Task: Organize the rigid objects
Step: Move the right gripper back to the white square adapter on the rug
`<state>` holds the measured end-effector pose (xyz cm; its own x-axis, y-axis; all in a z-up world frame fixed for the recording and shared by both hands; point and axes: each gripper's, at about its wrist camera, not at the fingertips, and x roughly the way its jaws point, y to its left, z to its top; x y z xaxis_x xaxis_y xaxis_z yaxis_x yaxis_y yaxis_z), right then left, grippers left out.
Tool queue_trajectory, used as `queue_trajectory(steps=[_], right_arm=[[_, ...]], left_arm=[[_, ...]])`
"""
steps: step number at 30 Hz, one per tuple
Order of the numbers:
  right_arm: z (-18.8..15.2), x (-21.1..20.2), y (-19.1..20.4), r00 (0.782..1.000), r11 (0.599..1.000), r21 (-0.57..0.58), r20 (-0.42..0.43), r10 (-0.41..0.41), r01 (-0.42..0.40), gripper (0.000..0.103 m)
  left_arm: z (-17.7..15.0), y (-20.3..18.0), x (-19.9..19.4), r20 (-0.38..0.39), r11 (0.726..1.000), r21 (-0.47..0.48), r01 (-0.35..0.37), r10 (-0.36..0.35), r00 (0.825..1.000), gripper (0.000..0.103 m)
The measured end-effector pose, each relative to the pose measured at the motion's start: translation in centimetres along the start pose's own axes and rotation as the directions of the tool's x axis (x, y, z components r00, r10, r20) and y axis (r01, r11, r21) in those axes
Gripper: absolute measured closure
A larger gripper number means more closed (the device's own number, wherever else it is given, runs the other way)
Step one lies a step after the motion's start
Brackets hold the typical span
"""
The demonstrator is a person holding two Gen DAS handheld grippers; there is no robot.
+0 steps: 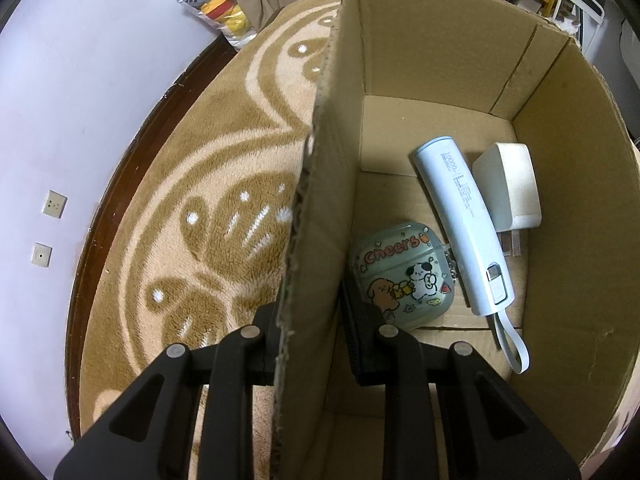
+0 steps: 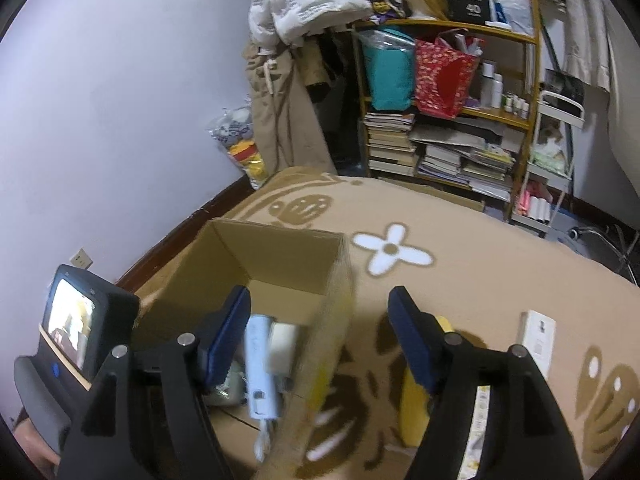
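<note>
The left tongs [image 1: 310,320] clench the left wall of the open brown cardboard box [image 1: 560,160] on the tan patterned carpet [image 1: 200,184]. Inside lie a pale blue power bank [image 1: 460,224], a white charger block [image 1: 508,184] and a cartoon-printed earbud case [image 1: 400,272]. The right tongs [image 2: 320,336] hang released above the box's right wall, with a yellow object [image 2: 416,412] on the carpet beneath.

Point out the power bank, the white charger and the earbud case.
power bank [image 1: 460,220]: left wrist view, mid-body.
white charger [image 1: 510,184]: left wrist view, top face.
earbud case [image 1: 400,272]: left wrist view, printed lid.
</note>
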<state>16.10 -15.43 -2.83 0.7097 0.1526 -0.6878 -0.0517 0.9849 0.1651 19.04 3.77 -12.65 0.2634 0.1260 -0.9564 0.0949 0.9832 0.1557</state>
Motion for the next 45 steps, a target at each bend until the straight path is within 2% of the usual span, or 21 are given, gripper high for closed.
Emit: queue_trajectory(steps=[8, 19, 30, 37, 45], right_arm=[[-1.3, -0.6, -4.3, 0.998, 0.996, 0.061, -0.019, -0.064, 0.065, 0.027], [-4.7, -0.3, -9.1, 0.988, 0.979, 0.146, -0.089, -0.129, 0.141, 0.027], [-9.0, -0.2, -13.9, 0.967, 0.941, 0.252, -0.172, -0.188, 0.228, 0.027], [-10.4, 0.3, -15.1, 0.960, 0.926, 0.287, -0.209, -0.188, 0.244, 0.028], [-10.9, 0.5, -15.4, 0.959, 0.921, 0.300, -0.210, -0.189, 0.248, 0.027]], left_arm=[[-0.1, 0.0, 0.1, 0.001, 1.000, 0.002, -0.002, 0.002, 1.000, 0.080], [-0.1, 0.1, 0.1, 0.001, 1.000, 0.003, -0.002, 0.002, 1.000, 0.080], [-0.1, 0.1, 0.0, 0.001, 1.000, 0.006, -0.005, 0.005, 1.000, 0.080], [-0.1, 0.1, 0.1, 0.001, 1.000, 0.009, -0.007, 0.007, 1.000, 0.080], [-0.2, -0.1, 0.0, 0.001, 1.000, 0.011, -0.010, 0.010, 1.000, 0.080]])
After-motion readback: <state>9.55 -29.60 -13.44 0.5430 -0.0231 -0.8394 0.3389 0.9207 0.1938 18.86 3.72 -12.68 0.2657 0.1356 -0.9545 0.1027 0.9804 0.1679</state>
